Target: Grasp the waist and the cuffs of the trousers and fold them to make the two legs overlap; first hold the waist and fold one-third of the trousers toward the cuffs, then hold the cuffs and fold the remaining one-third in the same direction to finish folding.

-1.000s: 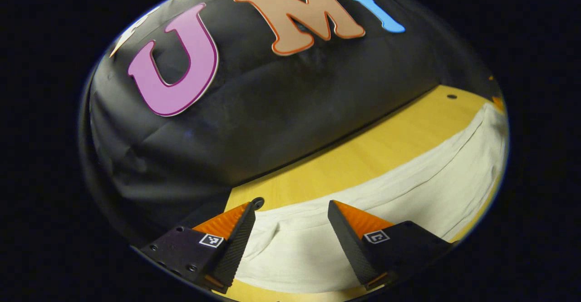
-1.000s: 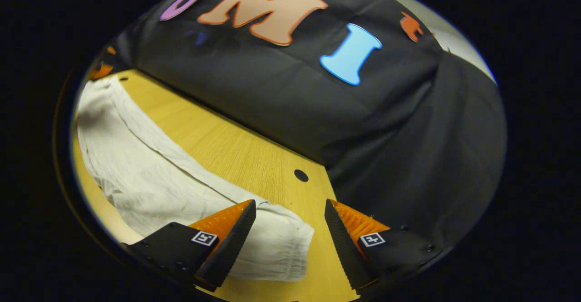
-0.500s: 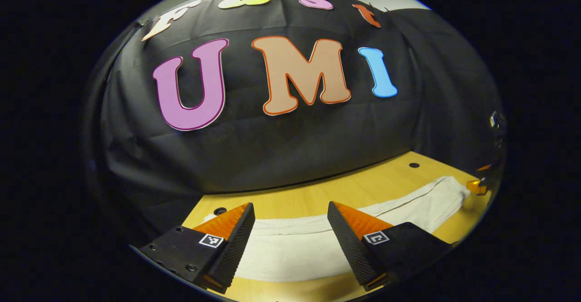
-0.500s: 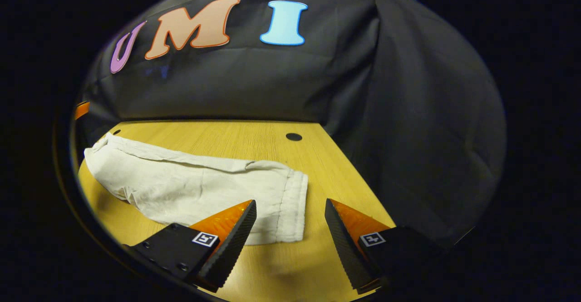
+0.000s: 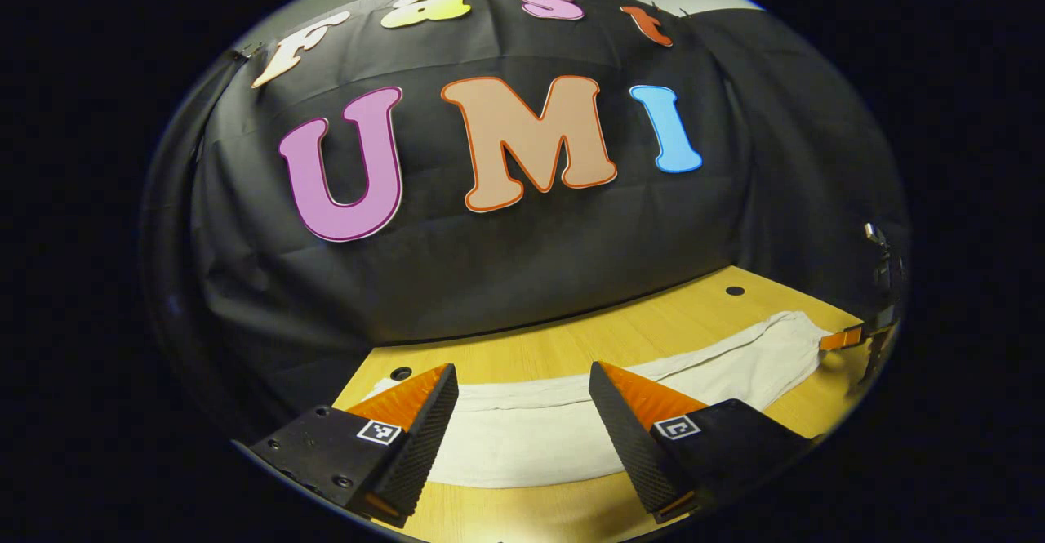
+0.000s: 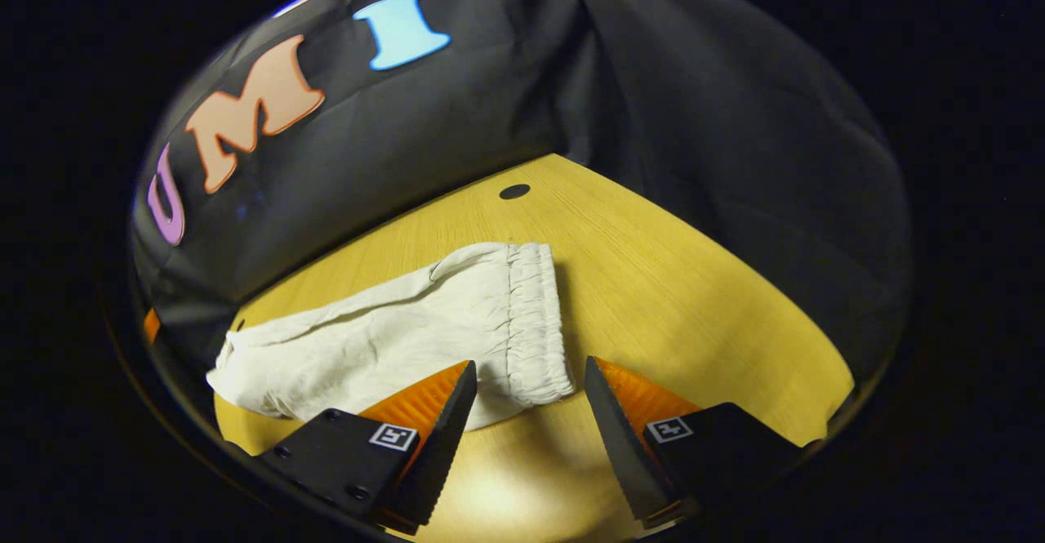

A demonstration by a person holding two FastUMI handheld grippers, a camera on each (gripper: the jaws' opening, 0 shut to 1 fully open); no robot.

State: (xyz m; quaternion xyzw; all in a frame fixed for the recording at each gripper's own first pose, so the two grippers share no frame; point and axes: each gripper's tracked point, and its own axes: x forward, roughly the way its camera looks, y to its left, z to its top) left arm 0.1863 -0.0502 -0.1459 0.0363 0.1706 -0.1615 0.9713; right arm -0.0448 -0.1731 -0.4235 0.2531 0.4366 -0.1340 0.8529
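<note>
Lying flat on the table, the trousers are showing legs overlapped | both thirds-folds remaining | right gripper hovering spread near waistband | left gripper spread, empty.

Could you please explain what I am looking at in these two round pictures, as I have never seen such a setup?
There is no robot here: a person holds a two-finger tool in each hand. Each tool carries a wide-angle camera that looks forward along its own fingers, so those show at the bottom of its picture.

In the left gripper view, the left tool is open and holds nothing; beyond its fingers pale trousers lie flat along a wooden table. At the far right edge a bit of the other tool shows by the trousers' far end.

In the right gripper view, the right tool is also open and empty, poised by the gathered elastic waist of the same trousers. Black cloth forms the booth's wall behind.
</note>
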